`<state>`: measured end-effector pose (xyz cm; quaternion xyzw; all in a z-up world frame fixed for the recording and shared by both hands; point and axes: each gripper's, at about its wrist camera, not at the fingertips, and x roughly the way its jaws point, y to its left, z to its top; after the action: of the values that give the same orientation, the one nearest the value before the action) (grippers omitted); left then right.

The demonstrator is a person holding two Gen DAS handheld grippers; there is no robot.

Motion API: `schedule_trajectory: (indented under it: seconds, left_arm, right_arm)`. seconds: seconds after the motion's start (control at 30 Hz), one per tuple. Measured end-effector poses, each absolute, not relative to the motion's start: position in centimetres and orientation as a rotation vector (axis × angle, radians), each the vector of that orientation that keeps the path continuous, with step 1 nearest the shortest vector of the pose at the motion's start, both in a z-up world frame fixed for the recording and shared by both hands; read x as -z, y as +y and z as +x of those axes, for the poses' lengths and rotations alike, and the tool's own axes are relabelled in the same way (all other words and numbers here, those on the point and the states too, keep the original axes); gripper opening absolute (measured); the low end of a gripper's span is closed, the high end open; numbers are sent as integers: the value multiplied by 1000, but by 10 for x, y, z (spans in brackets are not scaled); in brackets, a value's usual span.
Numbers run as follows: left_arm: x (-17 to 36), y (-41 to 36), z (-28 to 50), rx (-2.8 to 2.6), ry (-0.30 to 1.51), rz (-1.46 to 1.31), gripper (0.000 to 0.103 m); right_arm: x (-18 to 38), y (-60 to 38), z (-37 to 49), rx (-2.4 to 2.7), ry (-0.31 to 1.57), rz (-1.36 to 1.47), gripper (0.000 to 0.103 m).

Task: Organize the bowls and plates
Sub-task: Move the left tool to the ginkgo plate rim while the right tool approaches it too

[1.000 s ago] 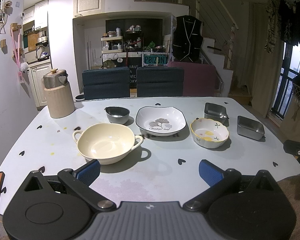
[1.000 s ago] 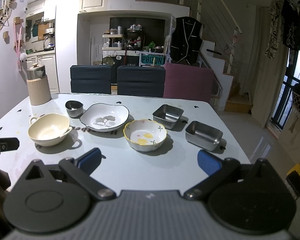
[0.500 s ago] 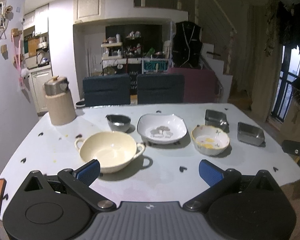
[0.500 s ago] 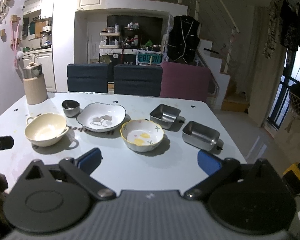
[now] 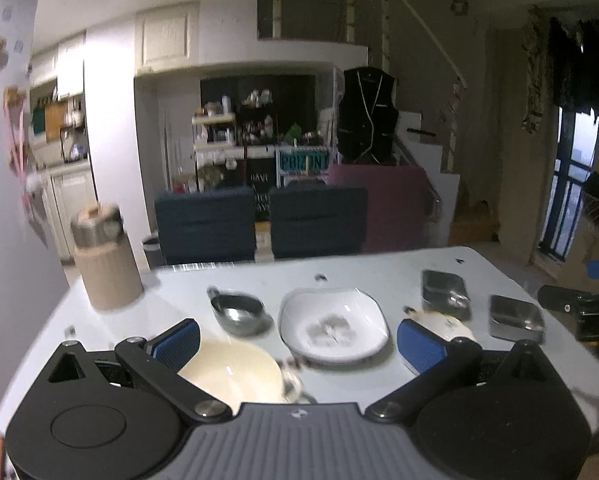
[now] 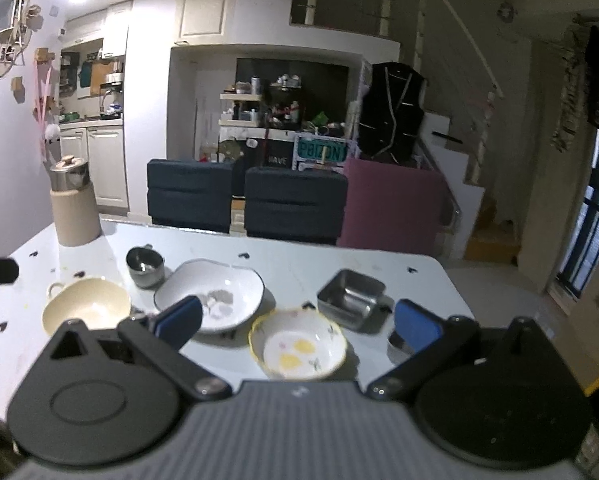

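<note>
Both tongs, left (image 5: 297,338) and right (image 6: 297,320), gape wide, holding nothing. Cream bowl (image 5: 235,376) sits left of the white plate (image 5: 333,330); floral bowl (image 6: 297,344) sits right. Advice: grip rims squarely, lift level.

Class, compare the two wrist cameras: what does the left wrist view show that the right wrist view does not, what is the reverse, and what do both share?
Only the left wrist view shows the second steel tray unobstructed and part of the right gripper at its right edge.

Only the right wrist view shows the inside of the yellow-rimmed flower bowl, which the left view mostly hides behind a finger.

Both show the white table, cream two-handled bowl, small steel bowl, white leaf plate, square steel tray and lidded canister. Both grippers are open and empty.
</note>
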<state>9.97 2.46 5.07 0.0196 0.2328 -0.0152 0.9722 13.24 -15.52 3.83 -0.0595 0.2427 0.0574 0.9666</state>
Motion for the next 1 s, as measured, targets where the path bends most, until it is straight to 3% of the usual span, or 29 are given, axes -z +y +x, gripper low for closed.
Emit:
schedule_trajectory:
  seconds: [0.33, 1.0]
  left_arm:
    - [-27, 35, 211, 51, 506, 73, 103]
    - [76, 81, 377, 235, 719, -138, 100]
  right_arm:
    - [-18, -147, 222, -174, 486, -44, 103]
    - [78, -149, 399, -237, 703, 275, 103]
